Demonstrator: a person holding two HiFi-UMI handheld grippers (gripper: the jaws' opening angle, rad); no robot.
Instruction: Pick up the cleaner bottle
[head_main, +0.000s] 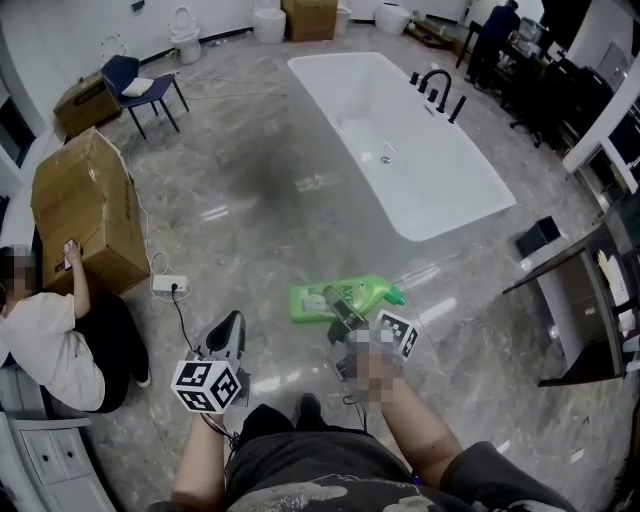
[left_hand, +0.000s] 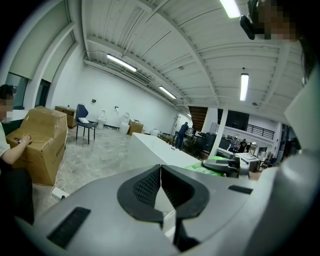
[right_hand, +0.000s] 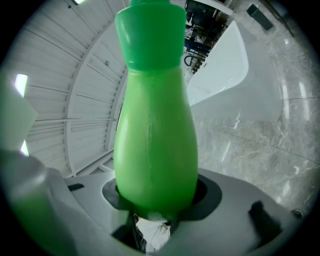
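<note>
The green cleaner bottle is held off the floor, lying roughly crosswise in the head view with its cap pointing right. My right gripper is shut on its body. In the right gripper view the bottle fills the space between the jaws, cap end away from the camera, and the right gripper clamps its lower body. My left gripper is to the left of the bottle with nothing in it. In the left gripper view my left gripper has its pads together, and the bottle shows at the right.
A white bathtub stands ahead on the marble floor. At the left, a person sits beside a large cardboard box, with a power strip and cable nearby. A blue chair is at the back left and a dark desk at the right.
</note>
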